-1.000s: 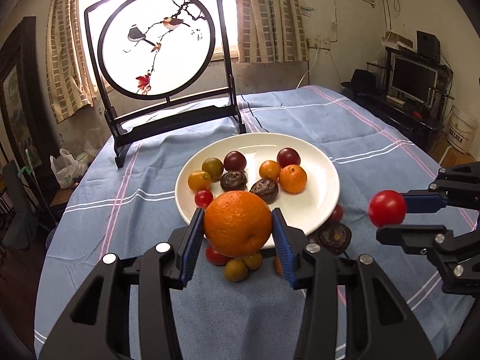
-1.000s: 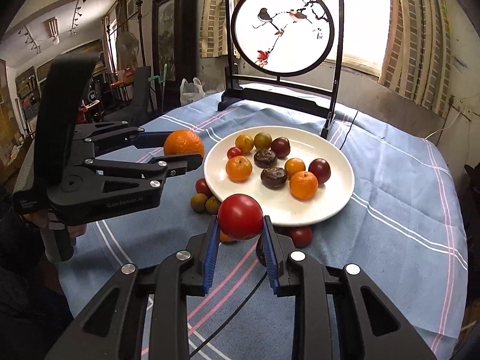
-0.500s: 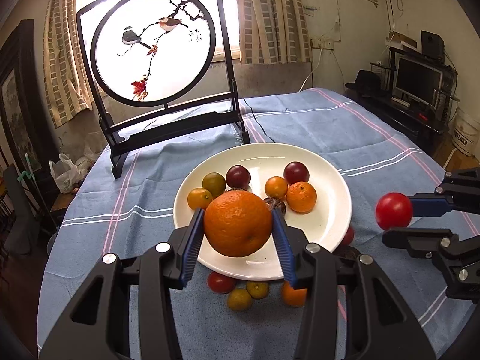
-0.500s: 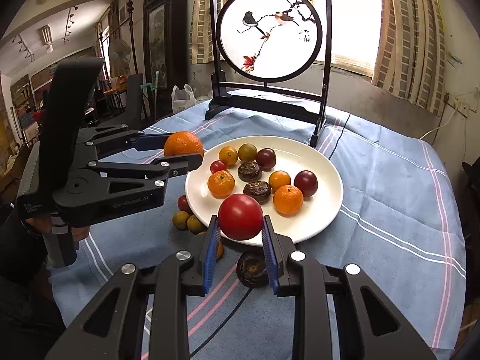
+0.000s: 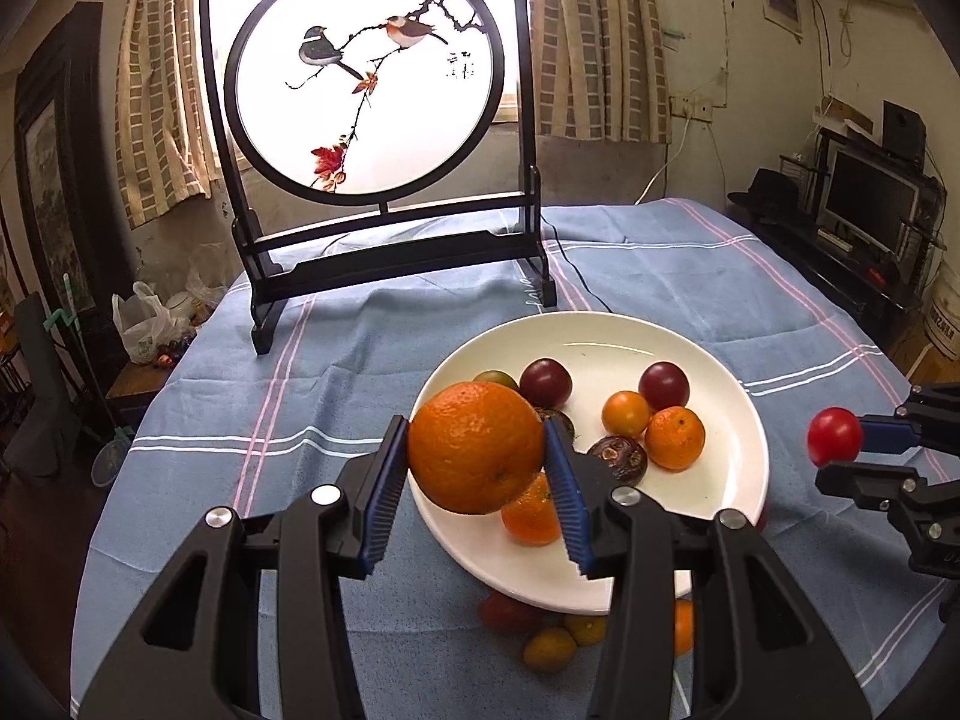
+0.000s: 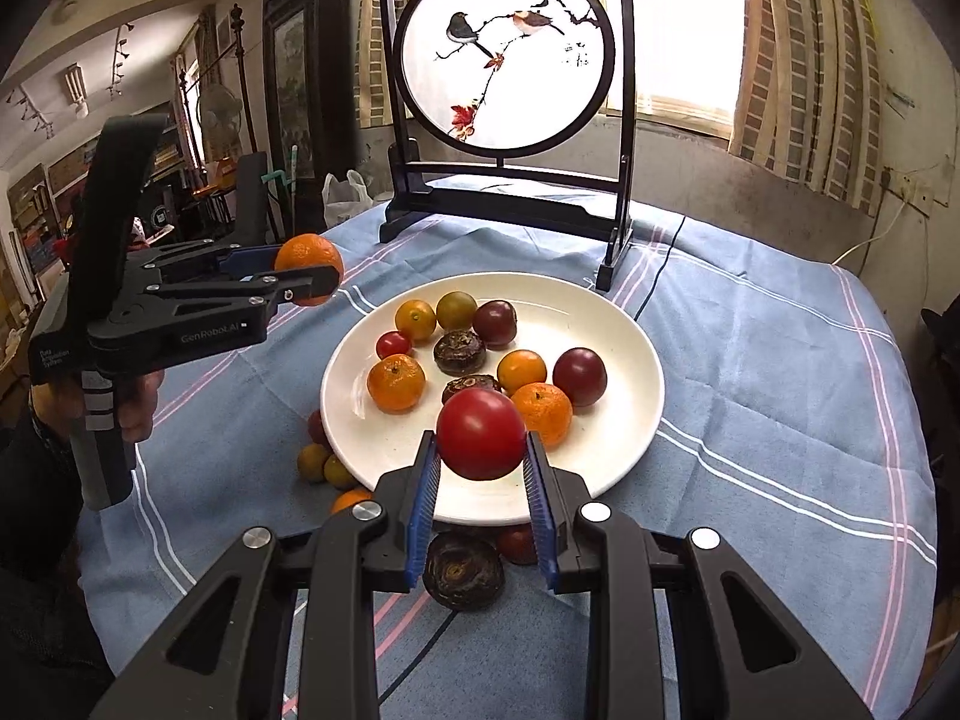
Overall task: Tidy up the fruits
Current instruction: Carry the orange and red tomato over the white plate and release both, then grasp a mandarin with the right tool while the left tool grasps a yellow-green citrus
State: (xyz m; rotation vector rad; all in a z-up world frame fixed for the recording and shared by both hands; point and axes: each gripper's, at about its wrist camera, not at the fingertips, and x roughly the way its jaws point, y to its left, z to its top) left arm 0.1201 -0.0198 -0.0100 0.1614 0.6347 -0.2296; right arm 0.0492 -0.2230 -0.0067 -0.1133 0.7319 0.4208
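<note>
My left gripper (image 5: 477, 462) is shut on a large orange (image 5: 477, 447) and holds it above the near left rim of the white plate (image 5: 738, 480). It shows in the right wrist view (image 6: 309, 279) too, left of the plate (image 6: 630, 420). My right gripper (image 6: 480, 459) is shut on a red tomato (image 6: 480, 432), held over the plate's near rim; in the left wrist view the tomato (image 5: 834, 435) is at the right. The plate holds several small oranges, tomatoes and dark fruits.
Loose fruits lie on the blue cloth by the plate's near edge: a dark fruit (image 6: 462, 570), small yellow-green ones (image 6: 324, 465) and a red one (image 6: 516, 543). A black-framed round bird screen (image 6: 510, 54) stands behind the plate. A black cable (image 5: 576, 276) runs past it.
Both grippers have moved forward toward the plate with their fruit still held. The orange has shifted to the plate's left rim, and the tomato now hangs over the near rim.
</note>
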